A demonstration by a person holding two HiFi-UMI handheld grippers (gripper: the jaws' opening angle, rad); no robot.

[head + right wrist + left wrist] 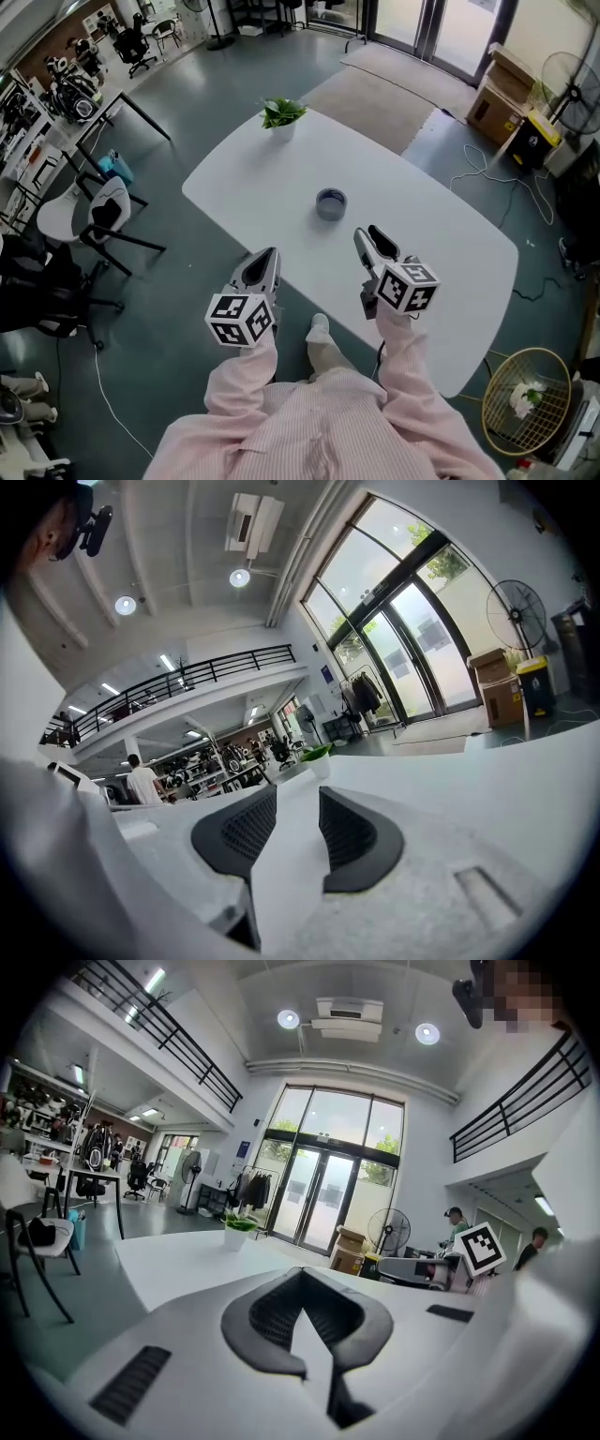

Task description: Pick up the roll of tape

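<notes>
The roll of tape, a small blue-grey ring, lies flat near the middle of the white table. My right gripper hovers just short of it on the near right, fingers apart with nothing between them. My left gripper hangs over the table's near edge, to the tape's near left, its jaws pressed together and empty. The tape shows in neither gripper view. The left gripper looks across the tabletop, and the right gripper shows a clear gap between its pads.
A small potted plant stands at the table's far corner, also plant and plant. Chairs stand left of the table, a floor fan lies at lower right, and cardboard boxes and cables sit at the far right.
</notes>
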